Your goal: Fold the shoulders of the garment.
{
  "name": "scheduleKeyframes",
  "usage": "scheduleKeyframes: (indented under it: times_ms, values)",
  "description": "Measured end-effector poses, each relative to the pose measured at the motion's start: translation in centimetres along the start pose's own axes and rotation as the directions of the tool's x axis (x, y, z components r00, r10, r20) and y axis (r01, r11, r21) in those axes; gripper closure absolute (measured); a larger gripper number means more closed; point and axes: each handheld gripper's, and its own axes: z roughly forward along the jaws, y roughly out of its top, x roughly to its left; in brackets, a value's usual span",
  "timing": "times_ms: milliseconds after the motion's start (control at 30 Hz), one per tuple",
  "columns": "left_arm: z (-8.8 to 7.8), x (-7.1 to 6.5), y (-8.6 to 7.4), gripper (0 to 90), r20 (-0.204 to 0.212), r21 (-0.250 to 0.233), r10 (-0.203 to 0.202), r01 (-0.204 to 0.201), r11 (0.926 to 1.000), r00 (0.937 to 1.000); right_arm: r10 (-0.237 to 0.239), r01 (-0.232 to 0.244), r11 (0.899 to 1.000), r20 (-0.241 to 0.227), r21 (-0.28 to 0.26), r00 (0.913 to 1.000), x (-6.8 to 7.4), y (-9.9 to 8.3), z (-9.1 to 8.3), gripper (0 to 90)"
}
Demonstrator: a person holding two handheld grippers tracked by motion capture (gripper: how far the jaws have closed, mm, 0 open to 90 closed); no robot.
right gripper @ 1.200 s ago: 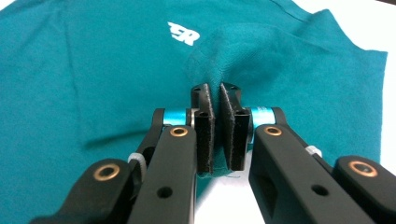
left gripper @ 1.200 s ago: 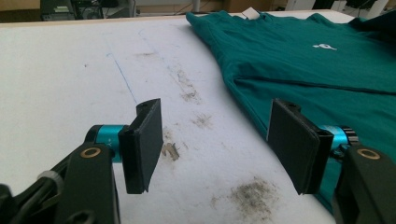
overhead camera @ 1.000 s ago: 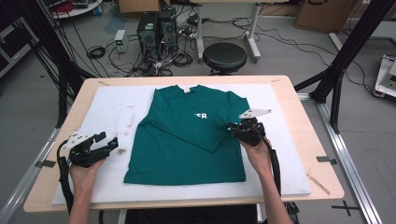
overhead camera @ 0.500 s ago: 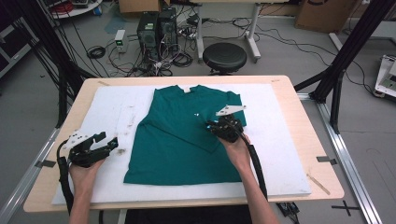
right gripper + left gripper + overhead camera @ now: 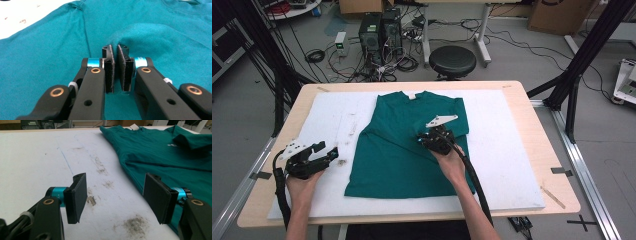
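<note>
A teal T-shirt (image 5: 397,155) lies on the white mat (image 5: 512,150), collar toward the far edge. My right gripper (image 5: 424,142) is over the middle of the shirt, shut on a pinch of its fabric. In the right gripper view the cloth (image 5: 50,50) bunches up into a ridge from between the closed jaws (image 5: 115,53). The shirt's right side is folded inward toward the gripper. My left gripper (image 5: 329,150) rests on the bare mat just left of the shirt, open. In the left gripper view nothing is between its jaws (image 5: 116,197), and the shirt (image 5: 160,152) lies to their right.
The mat covers most of a wooden table (image 5: 557,170) and carries dirty smudges (image 5: 133,226) near my left gripper. Beyond the far edge stand a black stool (image 5: 452,61), computer towers (image 5: 379,30) and cables on the floor. Black frame posts (image 5: 577,65) rise at the right.
My right gripper has moved left across the shirt, dragging the right side of the shirt inward with it. The left gripper has stayed in place.
</note>
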Motion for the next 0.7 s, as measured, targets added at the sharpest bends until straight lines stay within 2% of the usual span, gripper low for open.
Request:
scheduleKeyframes:
  times_ms: [467,700]
  values:
    - [0.0,0.0,0.0,35.9,0.002,0.000,0.000,0.000,1.0000,1.0000,-0.009,0.009,1.000,-0.054,-0.006,0.9985,2.1,0.5,1.6,85.3]
    - [0.0,0.0,0.0,35.9,0.002,0.000,0.001,-0.001,1.0000,1.0000,-0.034,0.034,0.999,-0.084,-0.011,0.9958,3.6,1.0,2.5,85.3]
